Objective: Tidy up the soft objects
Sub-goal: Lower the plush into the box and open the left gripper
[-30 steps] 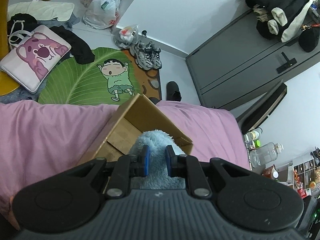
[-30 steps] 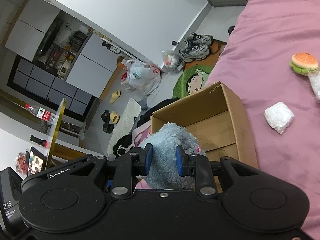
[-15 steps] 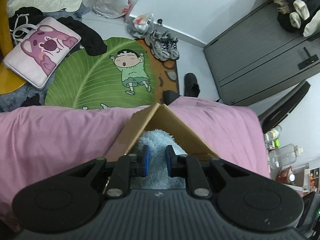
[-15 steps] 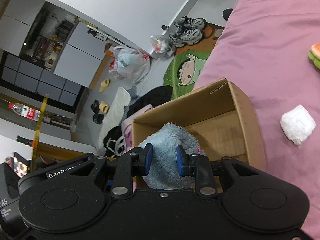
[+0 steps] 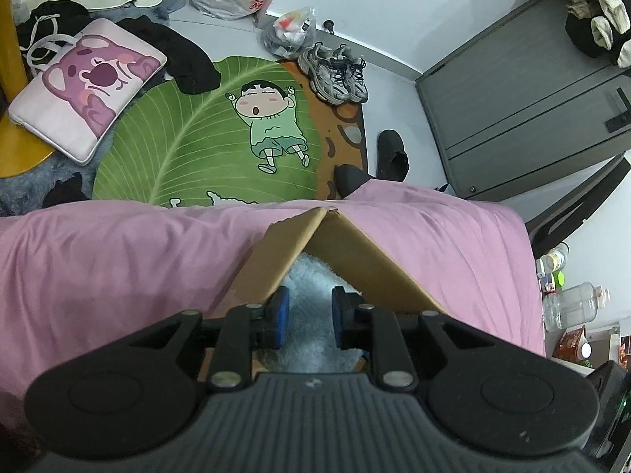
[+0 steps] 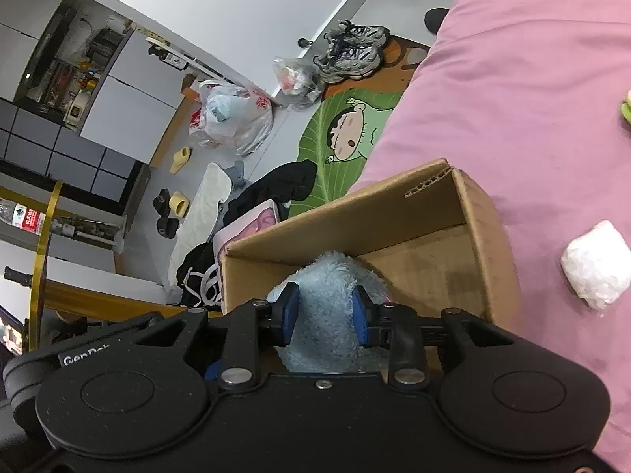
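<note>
Left gripper (image 5: 306, 317): black two-finger tool with blue pads, pointing down into the box; its jaws are opening, and the plush fills the narrow gap between them, the pile brushing both pads.
Blue plush: fluffy pale-blue soft toy (image 5: 311, 307), low inside the box, lying between the left pads and running back under the tool's body; from the right wrist view (image 6: 327, 315) it bulges up between and past the right pads.
Box: open brown corrugated cardboard box (image 5: 347, 252), its far corner straight ahead of the left fingertips, its two walls sloping away to either side of them; the left blue pad (image 5: 279, 315) sits close against the left wall.
Bedding: pink sheet (image 5: 98, 260) under the box, spreading on both sides of the fingers.
Floor beyond: green leaf-shaped rug with a cartoon child (image 5: 221, 134), far ahead of the left fingertips, past the bed edge.
Right gripper (image 6: 326, 313): same black tool with blue pads, its jaws opening with the plush between them; the pile bulges against both pads, so a light hold remains.
White bundle: crinkled white plastic-wrapped lump (image 6: 595, 264), on the sheet to the right of the right fingers, outside the box wall.
</note>
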Demonstrator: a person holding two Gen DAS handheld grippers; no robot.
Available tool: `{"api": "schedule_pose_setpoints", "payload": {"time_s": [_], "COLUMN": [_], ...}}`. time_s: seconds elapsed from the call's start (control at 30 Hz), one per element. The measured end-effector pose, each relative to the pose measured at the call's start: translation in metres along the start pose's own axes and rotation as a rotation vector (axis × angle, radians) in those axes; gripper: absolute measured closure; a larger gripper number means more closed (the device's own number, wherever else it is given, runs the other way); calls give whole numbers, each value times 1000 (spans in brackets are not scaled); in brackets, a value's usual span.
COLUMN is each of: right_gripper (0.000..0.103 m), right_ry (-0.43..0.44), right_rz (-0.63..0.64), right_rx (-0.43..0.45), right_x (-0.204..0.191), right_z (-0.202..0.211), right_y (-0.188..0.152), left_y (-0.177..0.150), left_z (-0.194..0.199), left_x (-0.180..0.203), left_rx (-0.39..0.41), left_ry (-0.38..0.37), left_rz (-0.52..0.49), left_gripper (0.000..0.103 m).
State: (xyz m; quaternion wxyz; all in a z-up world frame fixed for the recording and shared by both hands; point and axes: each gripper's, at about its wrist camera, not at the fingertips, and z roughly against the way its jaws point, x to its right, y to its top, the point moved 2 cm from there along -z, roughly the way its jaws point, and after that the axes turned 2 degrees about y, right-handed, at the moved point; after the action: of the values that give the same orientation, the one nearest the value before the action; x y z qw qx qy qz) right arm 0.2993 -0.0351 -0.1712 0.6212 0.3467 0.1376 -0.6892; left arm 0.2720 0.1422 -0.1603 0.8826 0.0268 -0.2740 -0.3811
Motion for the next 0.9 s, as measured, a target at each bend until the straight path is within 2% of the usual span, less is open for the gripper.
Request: {"api": "schedule_pose_setpoints", "payload": {"time_s": [0.07, 0.3, 0.4, 0.47, 0.53, 0.63, 0.83, 0.9], "right_gripper": [68, 47, 43, 40, 39, 36, 31, 23], "right_ry": [-1, 30, 22, 24, 24, 25, 4, -3], "right_rz": [-11, -13, -10, -6, 9, 34, 61, 69], "right_rx": [2, 45, 63, 73, 82, 96, 127, 146], "right_x": [0, -3, -3, -3, -5, -5, 0, 2], "right_z": [4, 25, 35, 43, 51, 65, 90, 100], "right_y": [0, 0, -1, -3, -4, -5, -9, -10], "left_y": [-1, -7, -11, -14, -17, -23, -37, -43], "left_z": [2, 22, 33, 40, 46, 57, 77, 81], "left_x": [0, 0, 1, 2, 4, 9, 17, 20], "left_rx": [-1, 23, 39, 49, 61, 84, 130, 147], "left_ry": [1, -12, -12, -8, 6, 28, 35, 48], "left_rz": [5, -6, -14, -21, -46, -88, -142, -163], "left_gripper": [83, 83, 81, 75, 60, 46, 34, 33]}}
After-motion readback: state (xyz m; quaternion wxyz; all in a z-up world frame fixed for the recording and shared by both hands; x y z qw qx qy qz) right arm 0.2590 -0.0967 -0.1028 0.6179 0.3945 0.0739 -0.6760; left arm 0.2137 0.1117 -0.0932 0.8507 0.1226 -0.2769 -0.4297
